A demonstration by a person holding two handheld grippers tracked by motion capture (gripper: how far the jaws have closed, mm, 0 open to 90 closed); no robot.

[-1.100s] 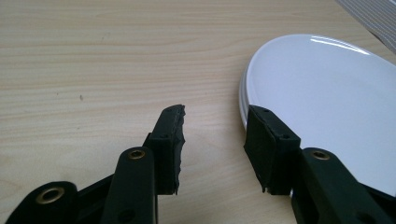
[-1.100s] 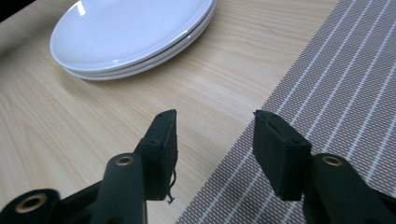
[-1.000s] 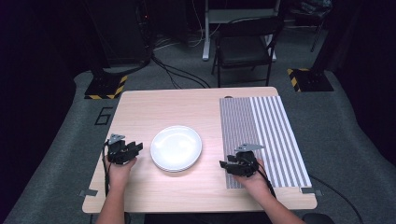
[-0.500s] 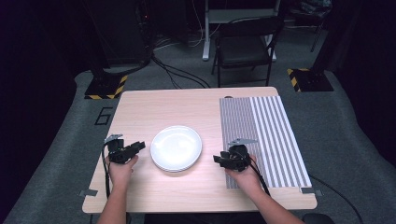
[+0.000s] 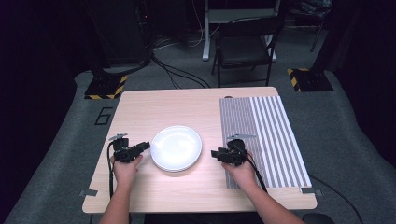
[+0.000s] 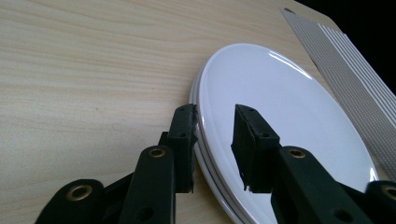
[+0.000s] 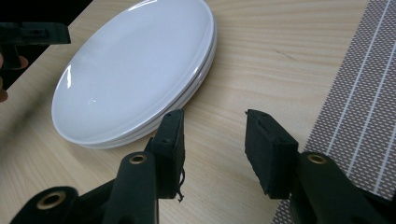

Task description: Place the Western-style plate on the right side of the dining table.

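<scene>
Stacked plates (image 5: 176, 148) block the table (image 5: 154, 107) centre, btwn left gripper (image 5: 144, 147) & right gripper (image 5: 215, 153). Striped mat (image 5: 271, 135) lies flat, passable. Far half of table open.

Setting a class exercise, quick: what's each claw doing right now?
Left claw: closed on the plates.
Right claw: open, just been closing, holds nothing.

We see glossy, smooth white plates (image 6: 280, 107) that look ceramic, stacked on a matt, pale wood-grain worktop (image 5: 187, 107). At three o'clock lies a woven, ribbed grey striped mat (image 5: 271, 135). Our hand-held gripper (image 7: 212, 140) looks matt black plastic.
</scene>
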